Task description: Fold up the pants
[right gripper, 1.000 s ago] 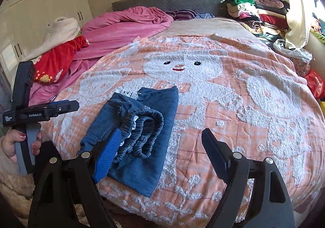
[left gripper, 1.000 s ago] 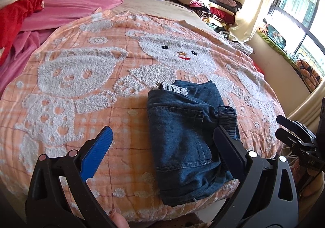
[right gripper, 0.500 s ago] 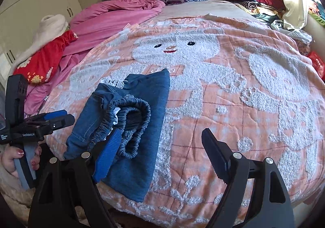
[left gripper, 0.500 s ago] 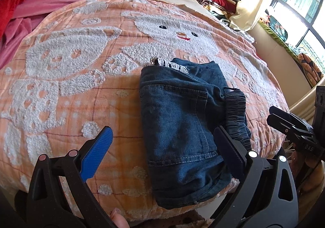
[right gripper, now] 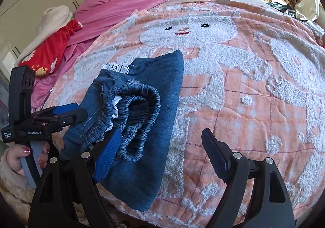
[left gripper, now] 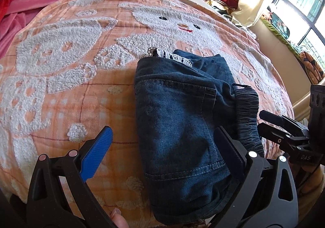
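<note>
Pants (left gripper: 182, 118), denim, part-folded on bed (left gripper: 61, 90): my left gripper (left gripper: 162, 146) and right gripper (right gripper: 160, 146) gape empty; next, I judge, grasp near edge.

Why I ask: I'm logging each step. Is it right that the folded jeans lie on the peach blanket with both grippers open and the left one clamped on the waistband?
Not quite. The left gripper is clamped on nothing: its jaws stand open above the jeans, as the left wrist view shows. The rest holds: the jeans lie folded on the peach blanket, and the right gripper is open too.
</note>
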Demonstrator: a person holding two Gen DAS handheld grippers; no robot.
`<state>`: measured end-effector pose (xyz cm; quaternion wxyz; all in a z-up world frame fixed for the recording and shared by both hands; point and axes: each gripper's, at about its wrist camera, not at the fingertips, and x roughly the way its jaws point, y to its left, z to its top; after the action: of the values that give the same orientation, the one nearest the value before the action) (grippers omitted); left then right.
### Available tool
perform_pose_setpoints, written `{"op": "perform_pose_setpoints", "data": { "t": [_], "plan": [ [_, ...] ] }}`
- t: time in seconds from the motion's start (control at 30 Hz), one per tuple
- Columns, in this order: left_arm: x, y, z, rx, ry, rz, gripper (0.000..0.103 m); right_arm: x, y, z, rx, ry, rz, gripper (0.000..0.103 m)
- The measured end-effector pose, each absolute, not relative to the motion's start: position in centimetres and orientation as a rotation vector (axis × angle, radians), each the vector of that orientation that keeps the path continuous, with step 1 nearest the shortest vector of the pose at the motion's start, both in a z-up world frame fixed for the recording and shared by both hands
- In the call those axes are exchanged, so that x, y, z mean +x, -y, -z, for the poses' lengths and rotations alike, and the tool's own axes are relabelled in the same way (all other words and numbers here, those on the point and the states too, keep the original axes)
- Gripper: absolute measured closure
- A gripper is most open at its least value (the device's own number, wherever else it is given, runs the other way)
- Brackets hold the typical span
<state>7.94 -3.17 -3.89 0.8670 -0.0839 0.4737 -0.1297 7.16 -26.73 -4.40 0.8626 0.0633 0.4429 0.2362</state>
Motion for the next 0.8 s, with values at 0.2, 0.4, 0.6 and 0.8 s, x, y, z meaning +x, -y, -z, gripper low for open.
{"op": "perform_pose_setpoints", "data": {
  "t": [0.2,0.4,0.6,0.8],
  "plan": [
    [8.6,3.6,4.7,-0.18,-0.996,0.286,0.01,8.1,26.8,5.1,0.179,-0.944,-0.537,0.023],
    [9.1,4.1,5.4,-0.184,-1.006,0.304,0.016,8.9,26.5,5.5,0.187,-0.958,-0.582,0.029],
    [9.4,4.6,5.6,-0.178,-1.008,0.317,0.02,10.0,24.8,6.4,0.171,-0.996,-0.647,0.035],
    [9.9,5.0,5.7,-0.17,-1.008,0.32,0.021,11.1,24.3,7.1,0.192,-1.026,-0.668,0.035]
  ]
}}
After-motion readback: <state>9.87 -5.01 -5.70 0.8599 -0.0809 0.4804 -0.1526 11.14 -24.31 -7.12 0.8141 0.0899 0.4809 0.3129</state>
